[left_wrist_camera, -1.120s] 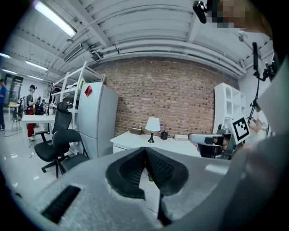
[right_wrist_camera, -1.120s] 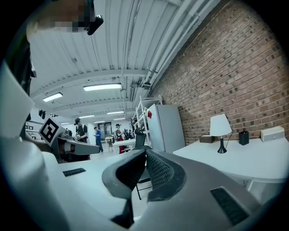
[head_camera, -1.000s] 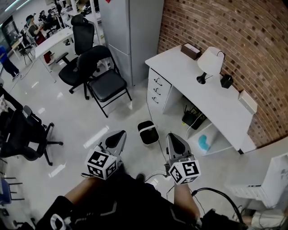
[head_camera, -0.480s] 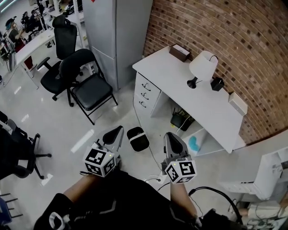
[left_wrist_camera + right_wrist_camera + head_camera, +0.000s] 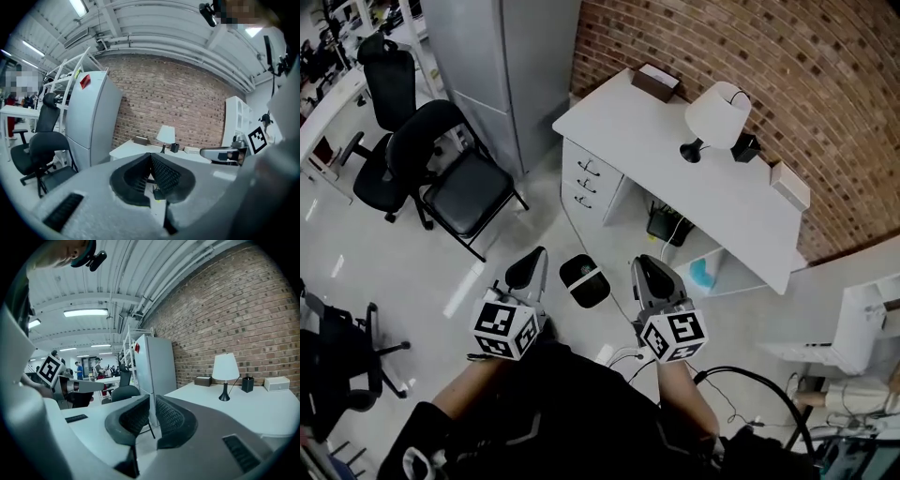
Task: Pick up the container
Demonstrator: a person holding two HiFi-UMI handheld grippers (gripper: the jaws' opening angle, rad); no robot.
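Left hand-held gripper [image 5: 528, 267] is held low in the head view, pointing forward over the floor [image 5: 441, 272]. Its own view shows both jaws pressed together with nothing between the pads. A black folding chair [image 5: 464, 192] stands on the floor beyond it, further left.

The container [image 5: 584, 279], a small black item with a white band, sits on the floor between the two gripper tips. It touches neither gripper.

Right hand-held gripper [image 5: 647, 275] points the same way, just right of the container. Its jaws are also brought together, and no object is held.

The white counter [image 5: 628, 122] stands beyond the right gripper, against the brick wall [image 5: 750, 56]. A brown box [image 5: 654, 82] lies at the counter's left end. A white-shaded lamp [image 5: 717, 114] stands near the middle, with a small black cup [image 5: 746, 147] just beside it. A pale box [image 5: 789, 185] lies near the right end.
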